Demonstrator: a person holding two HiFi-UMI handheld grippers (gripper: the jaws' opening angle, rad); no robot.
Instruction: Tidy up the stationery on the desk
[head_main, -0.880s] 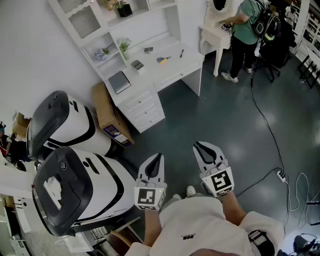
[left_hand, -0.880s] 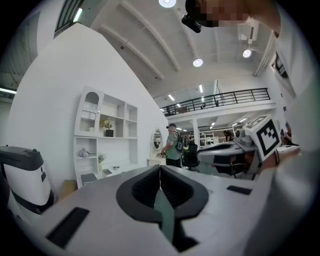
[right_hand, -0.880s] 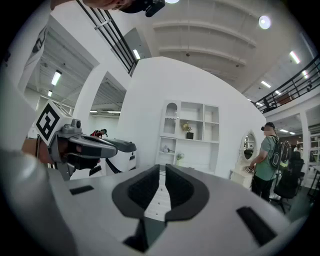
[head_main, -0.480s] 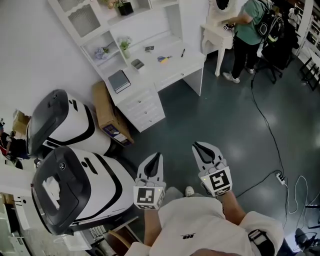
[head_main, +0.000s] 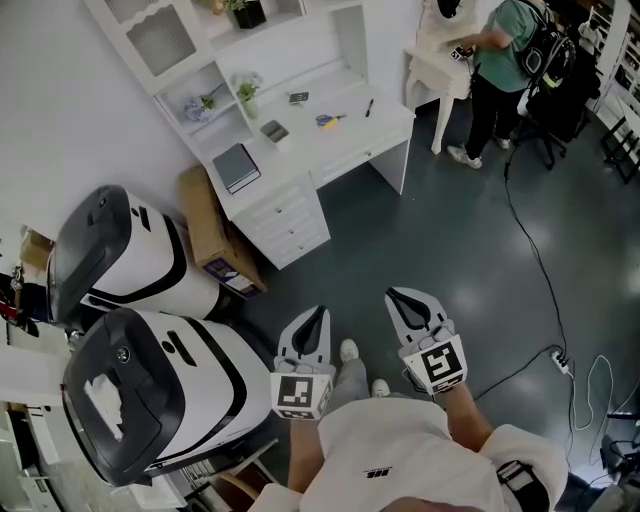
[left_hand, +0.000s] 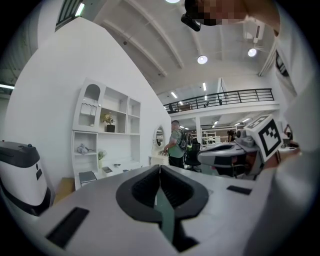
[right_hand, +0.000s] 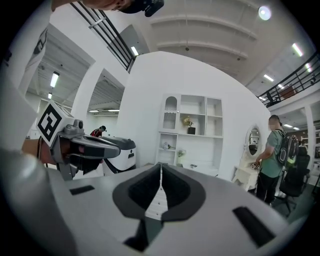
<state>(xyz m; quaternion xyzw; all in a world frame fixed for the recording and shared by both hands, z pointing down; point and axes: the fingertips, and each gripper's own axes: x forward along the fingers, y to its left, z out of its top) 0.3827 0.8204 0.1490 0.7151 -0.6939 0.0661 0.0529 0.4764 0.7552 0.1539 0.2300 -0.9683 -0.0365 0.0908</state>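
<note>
Head view: white desk by wall, pen on top; dark floor.

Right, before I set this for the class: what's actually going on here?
A person stands on the dark floor, well short of the white desk, holding the left gripper and right gripper out in front. Both have their jaws shut with nothing between them. Tidying has not begun: scissors, a pen and a grey book lie on the desk. Another person stands at a separate small table.
</note>
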